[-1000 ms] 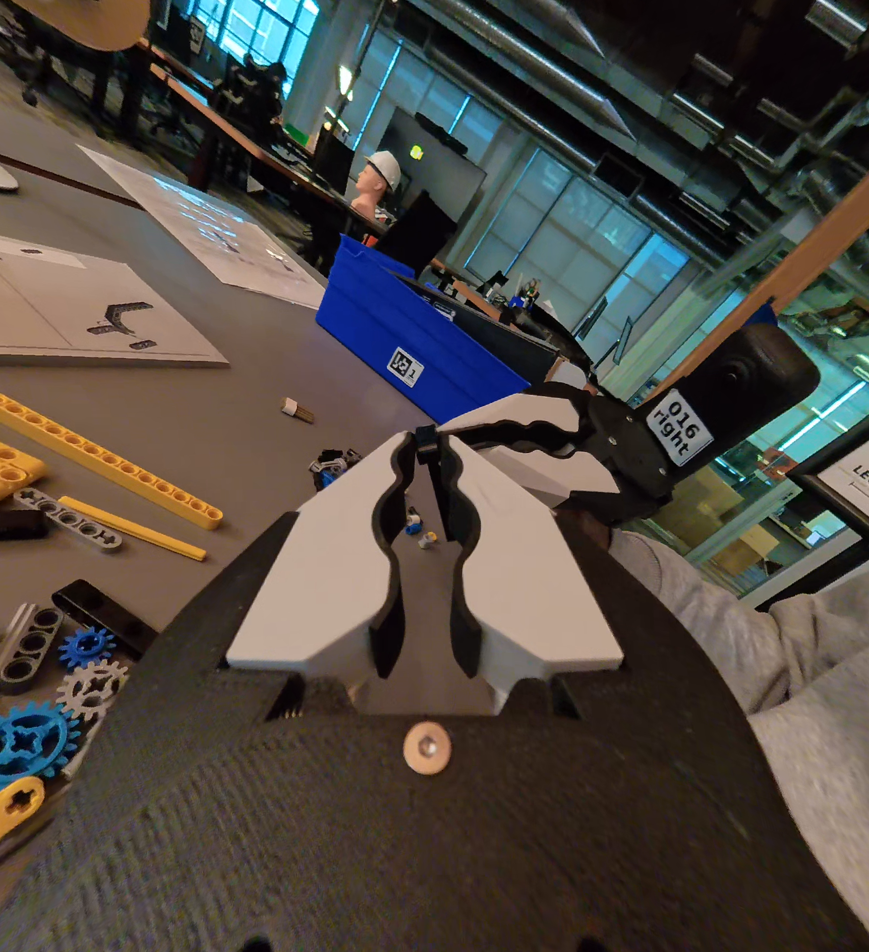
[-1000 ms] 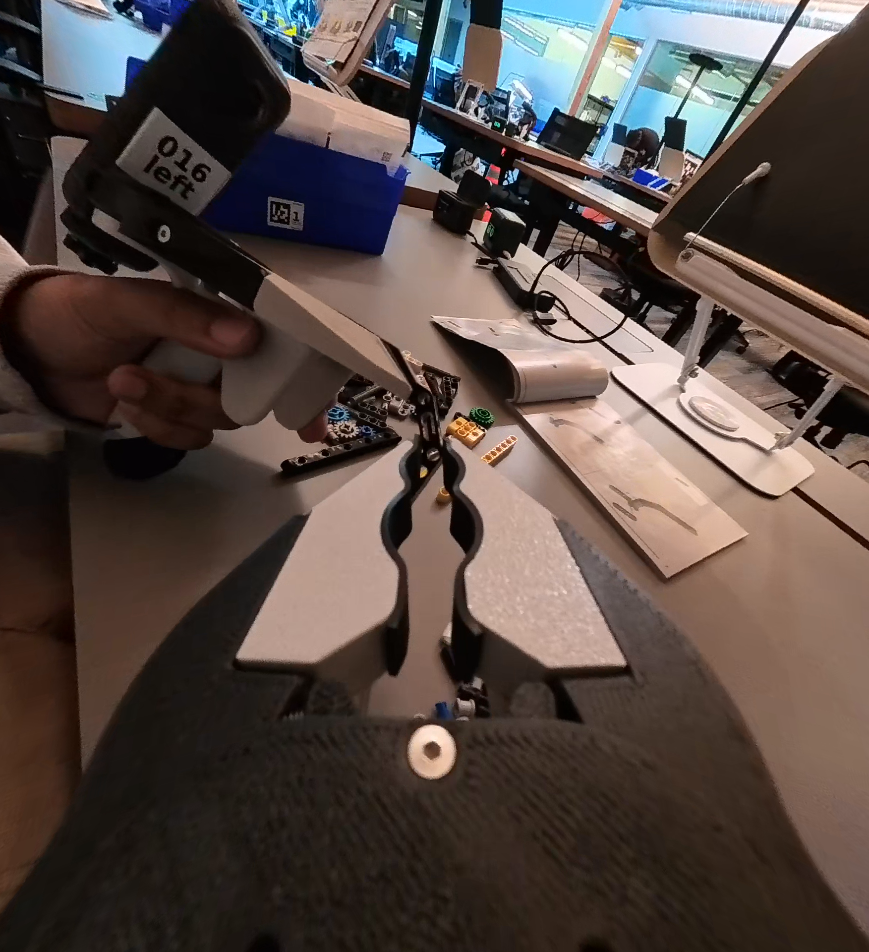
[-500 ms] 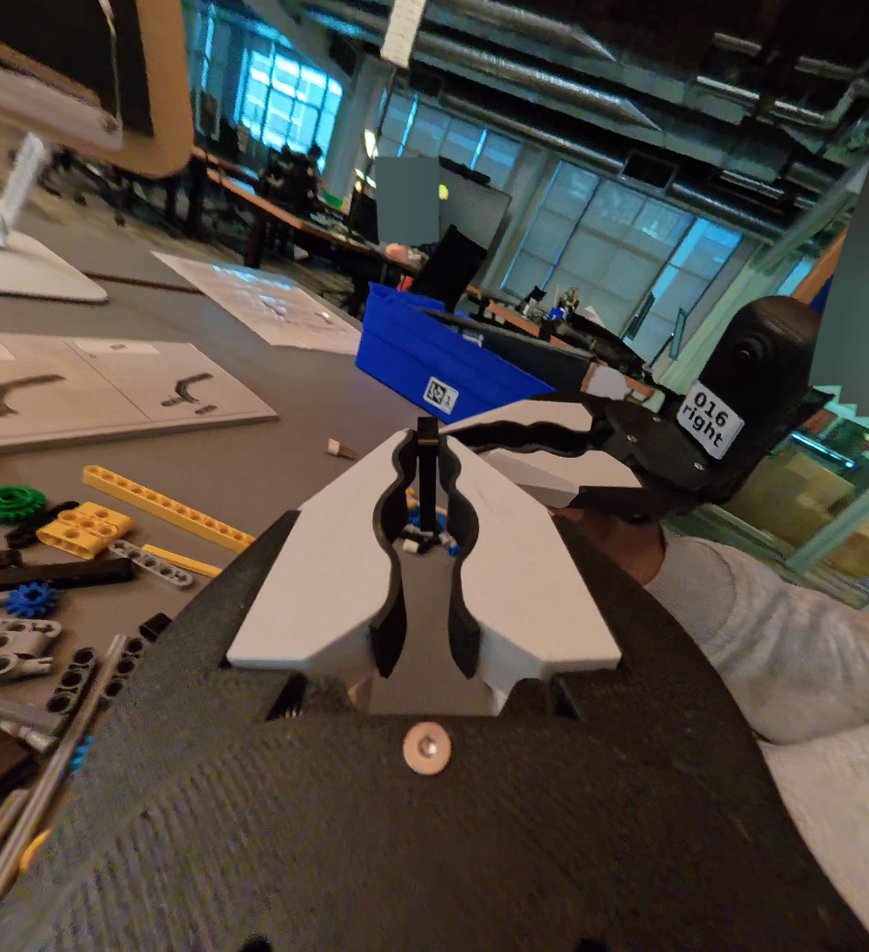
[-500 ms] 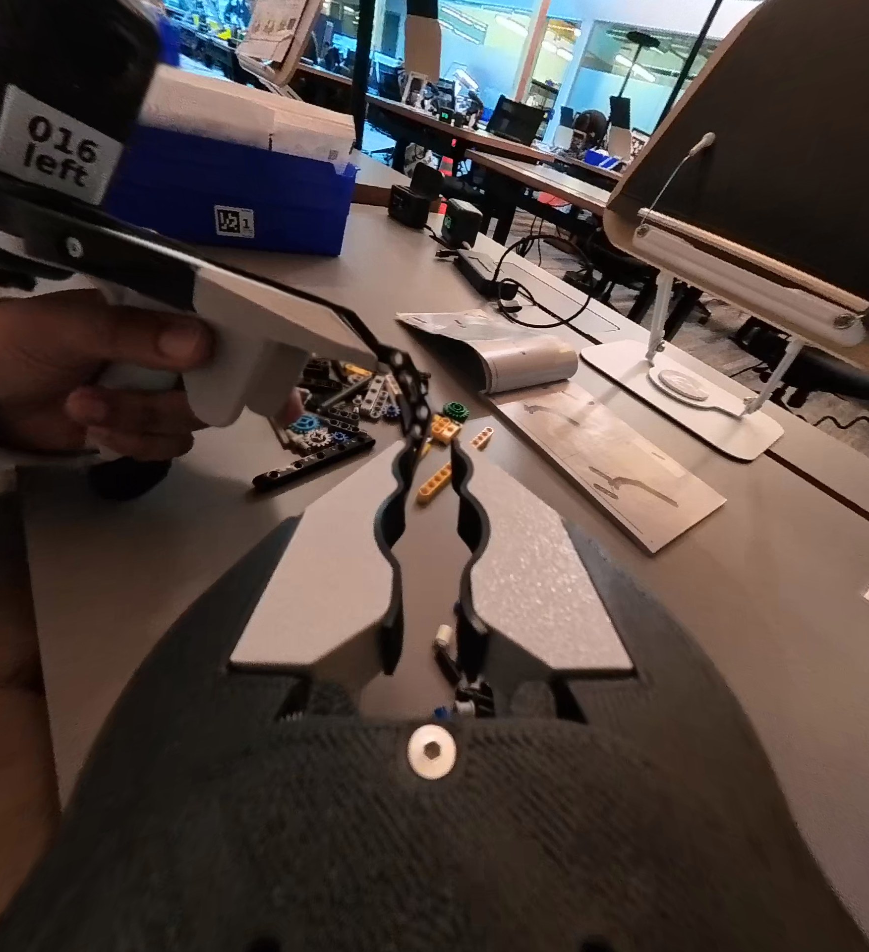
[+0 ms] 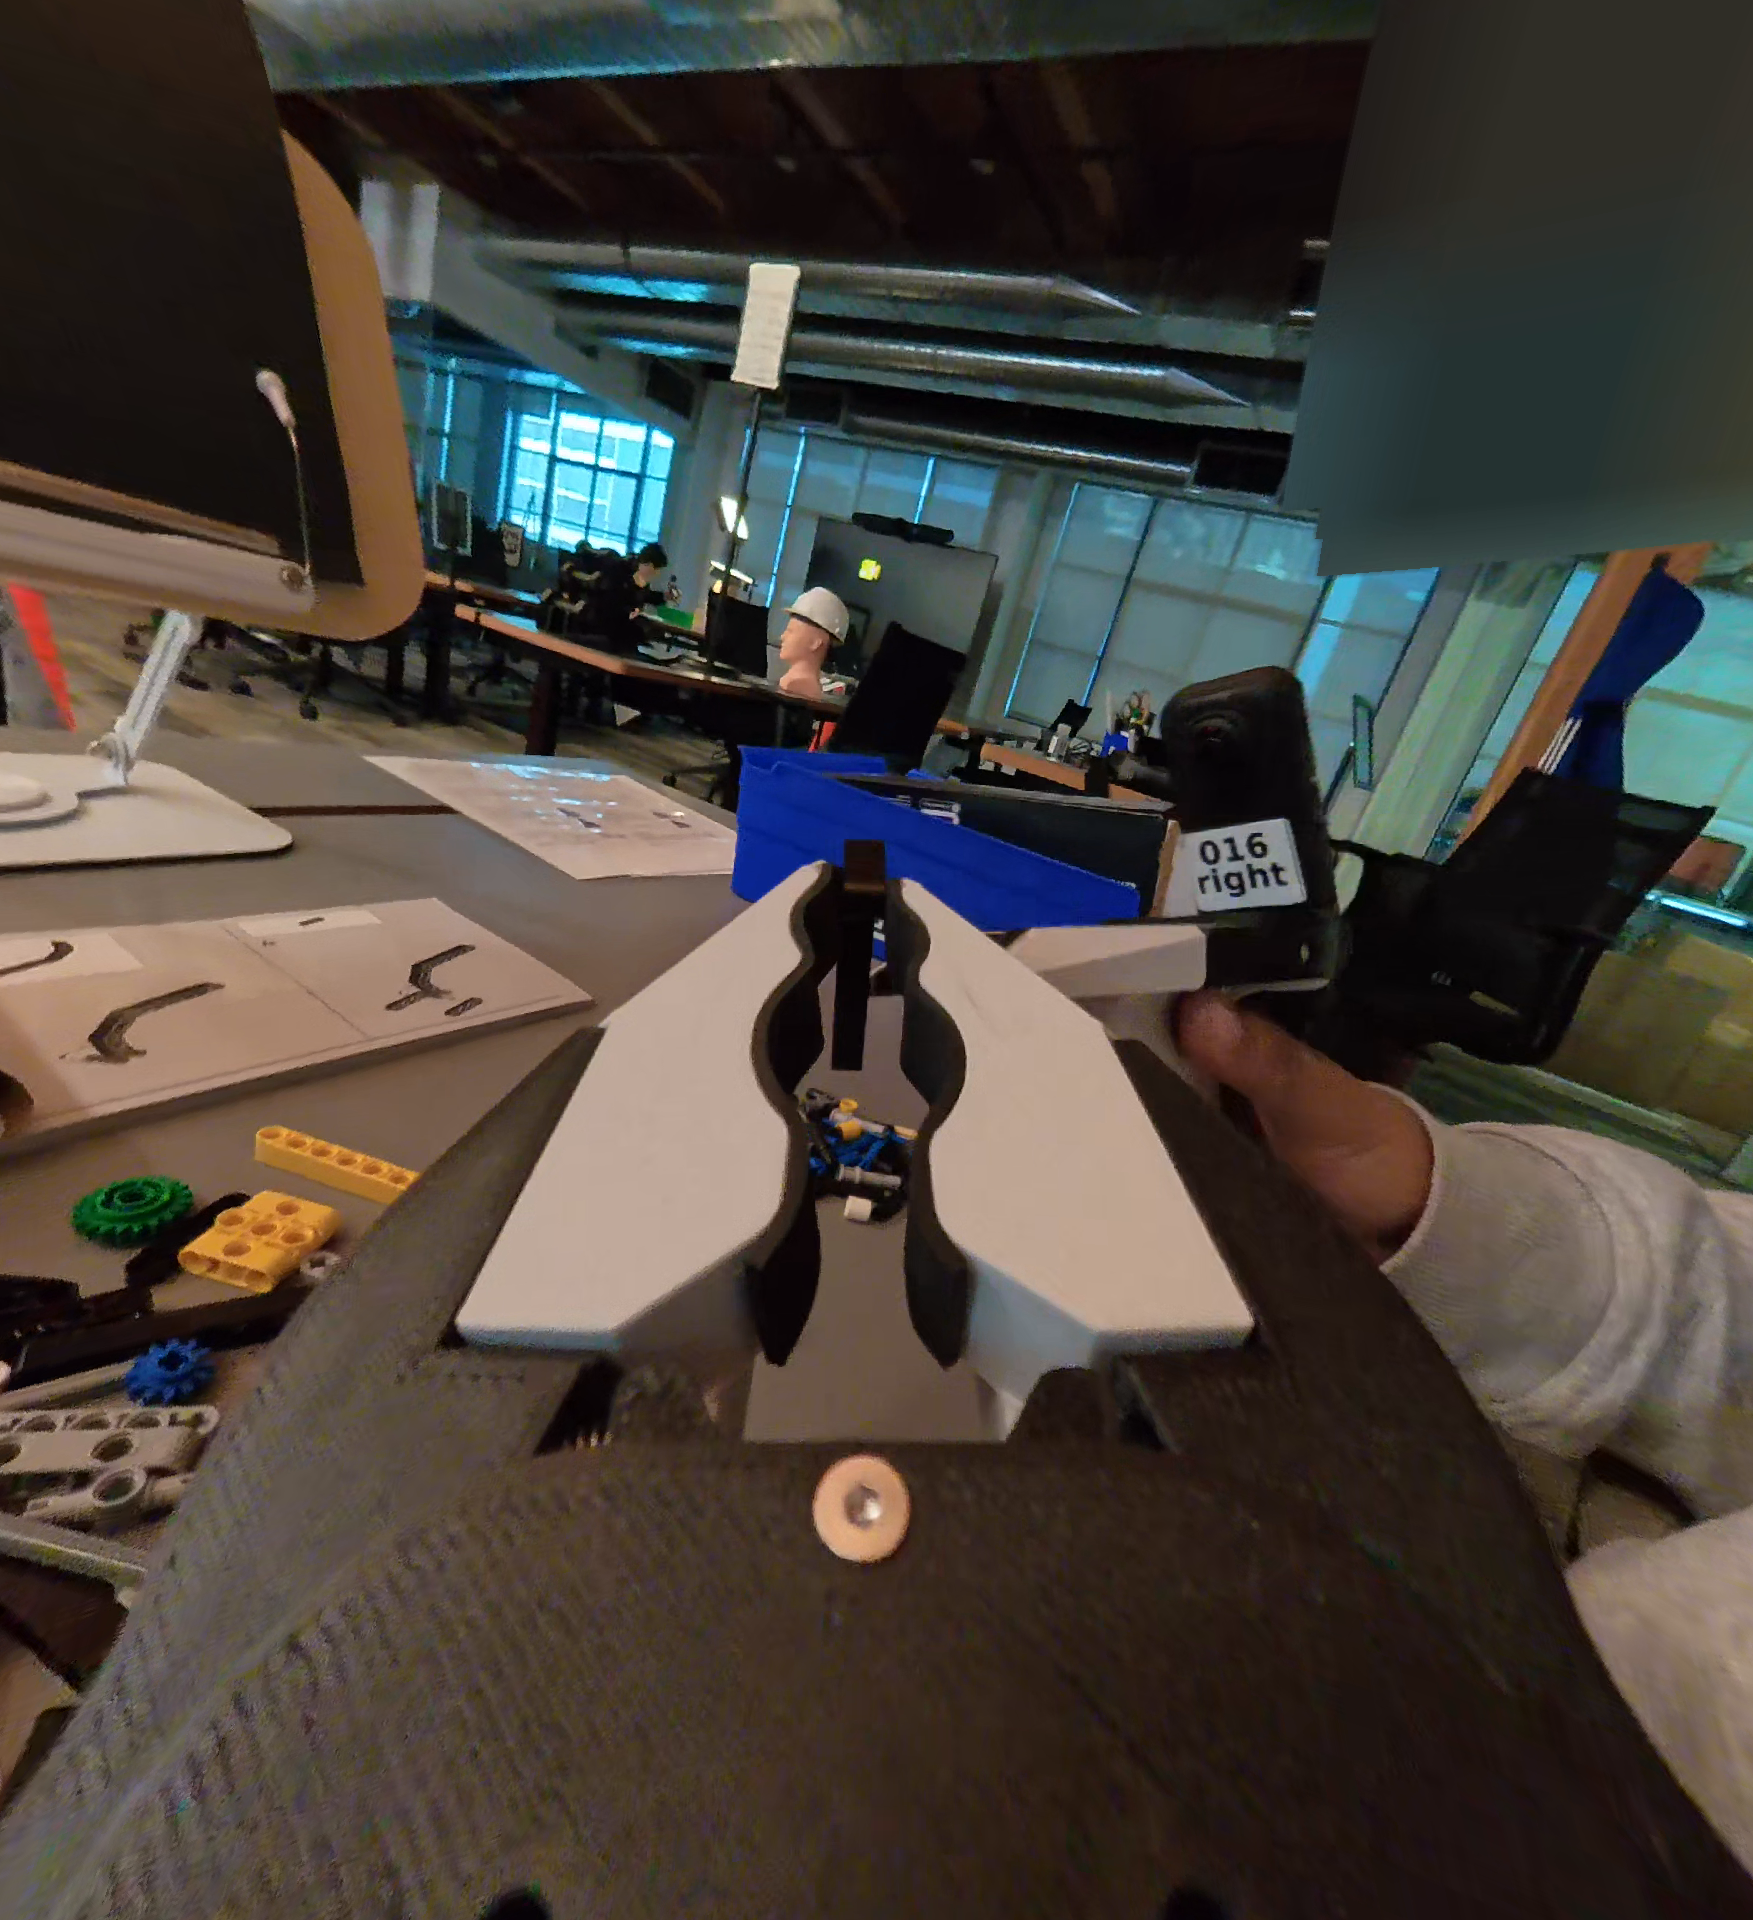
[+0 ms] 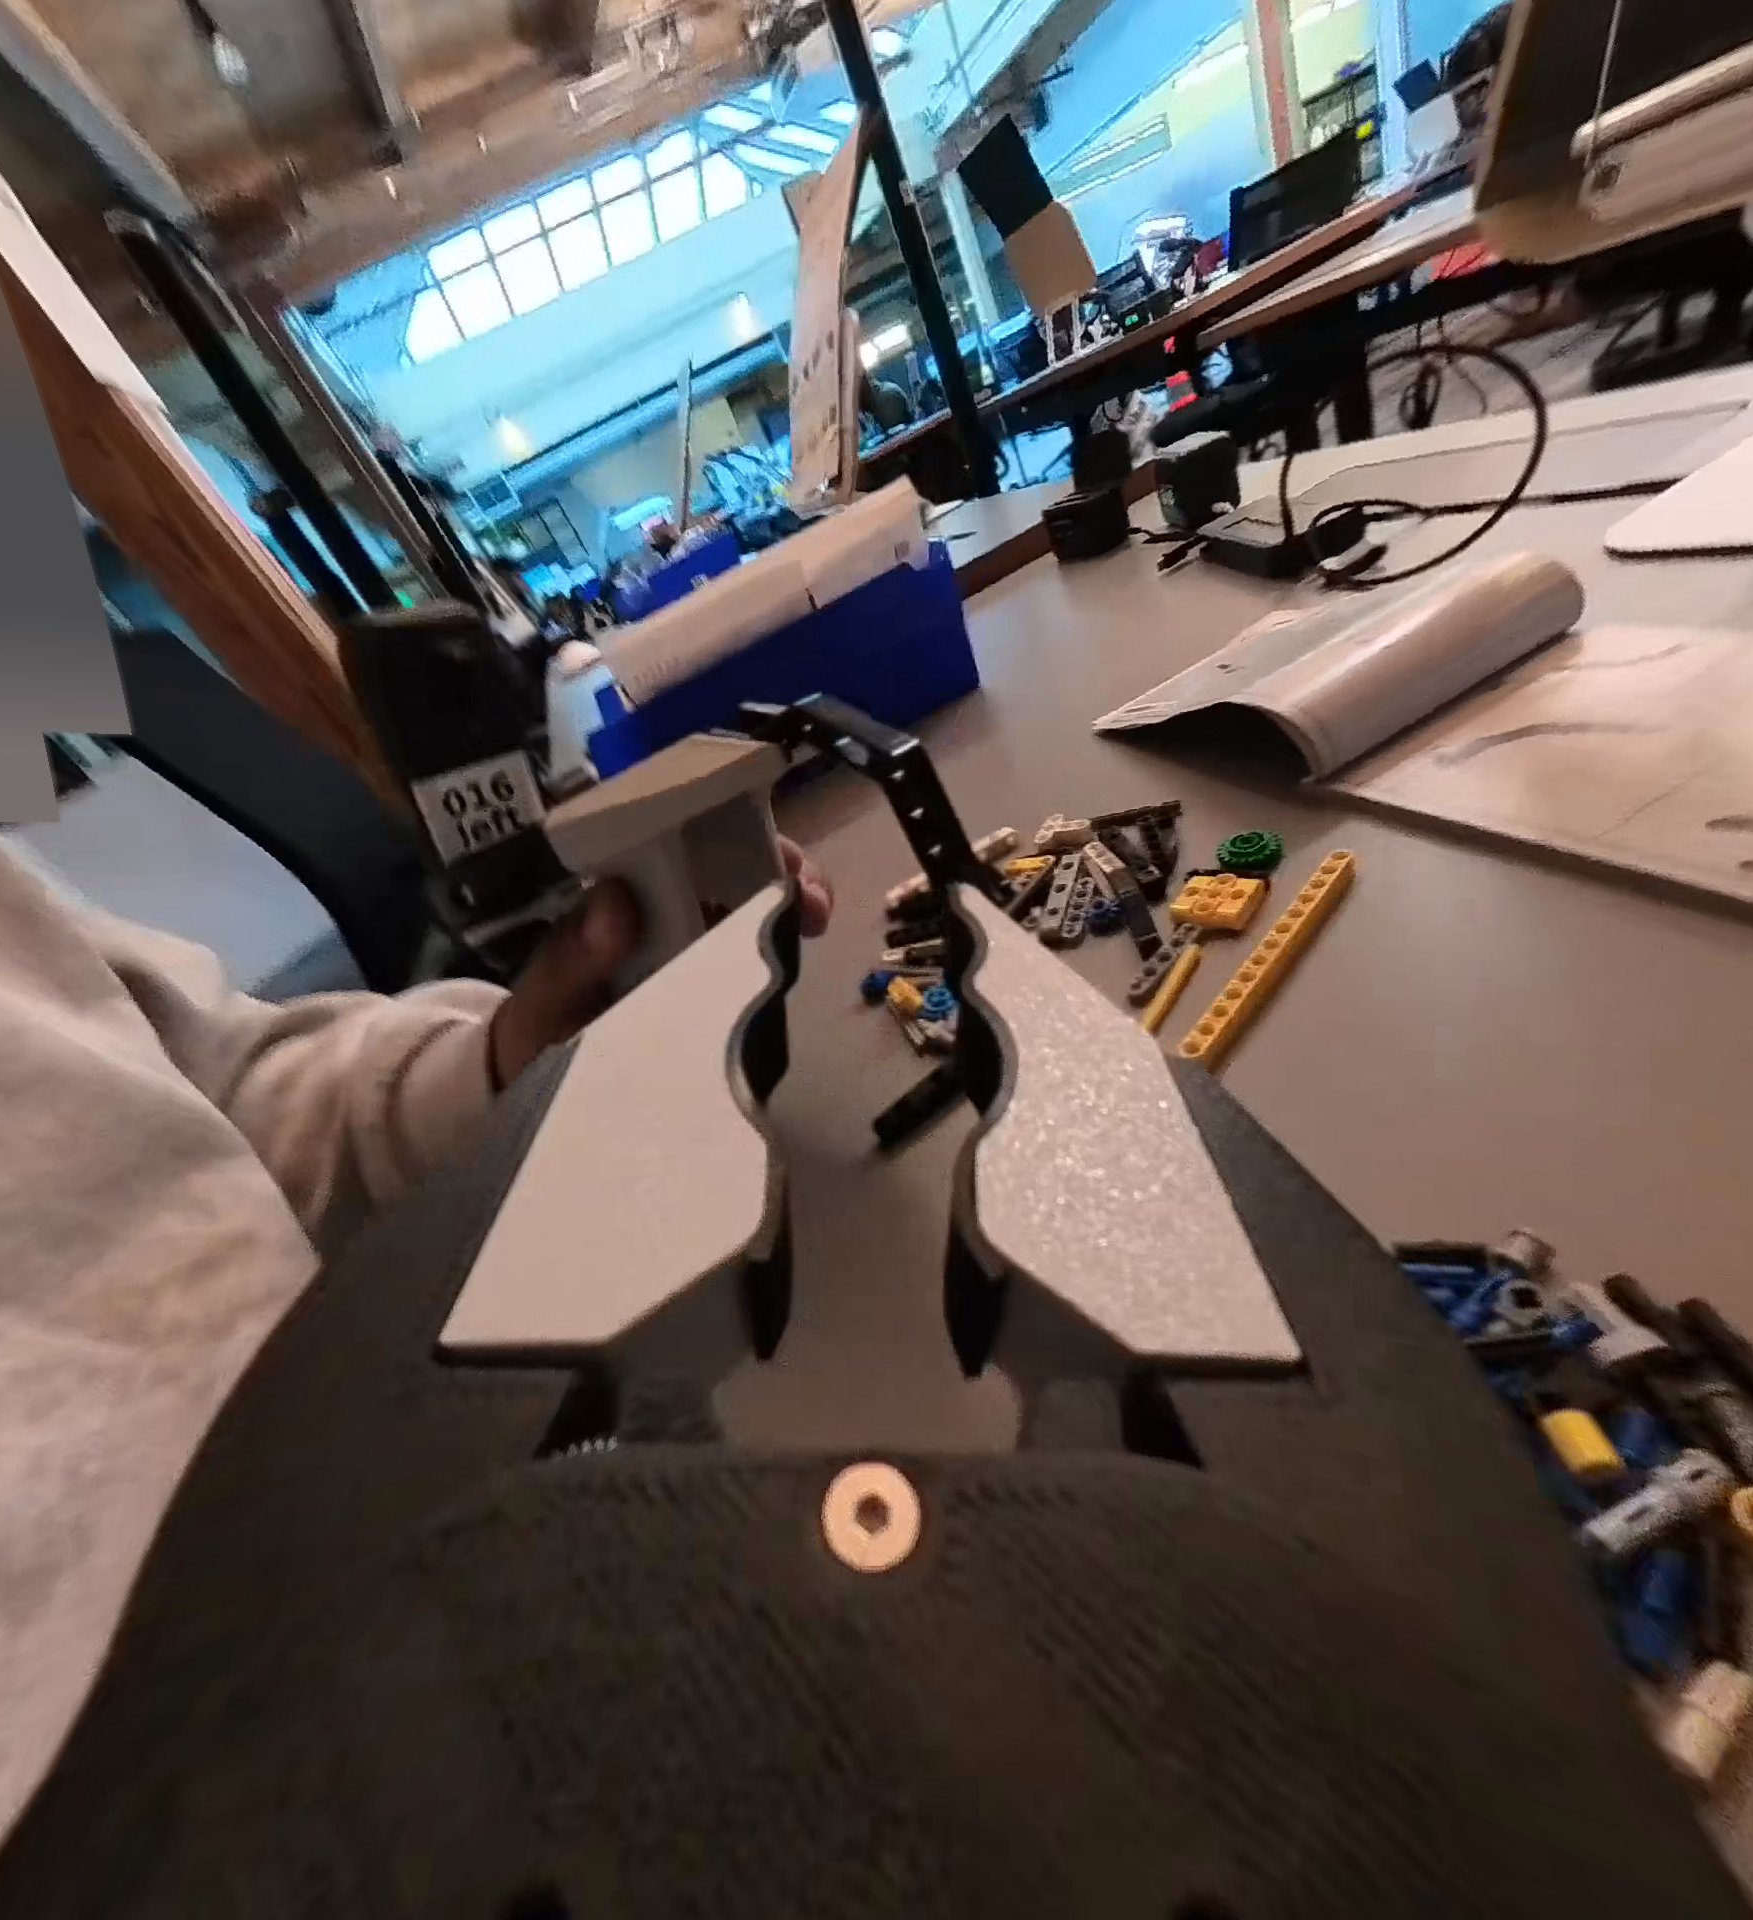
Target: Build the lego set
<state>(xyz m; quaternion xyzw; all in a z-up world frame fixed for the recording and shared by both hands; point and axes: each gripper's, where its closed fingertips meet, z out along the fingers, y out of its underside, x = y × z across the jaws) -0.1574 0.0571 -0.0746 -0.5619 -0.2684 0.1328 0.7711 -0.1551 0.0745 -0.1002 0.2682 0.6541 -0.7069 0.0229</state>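
Observation:
My left gripper is shut on a black angled lego beam, seen edge-on and upright between its tips. In the right wrist view the beam runs from the left gripper down between my right gripper's fingers, close to the right-hand one. My right gripper stands open around the beam's lower end, above the grey table. It also shows in the left wrist view, to the right of the beam. Loose parts lie below: a long yellow beam, a green gear, a yellow block.
A pile of small blue, black and grey pins lies at the lower right. An open instruction booklet lies at the left. A blue bin stands behind the grippers. Grey beams and a blue gear lie near the left. Only a small space, under 4 cm, lies between the two pairs of fingers. The green gear is about equally far from each gripper, around 20 cm. It is also in sight in the left wrist view.
My right gripper has let go of the black beam and opened. Both grippers have swung and tilted, so the beam now stands upright in the left gripper alone.

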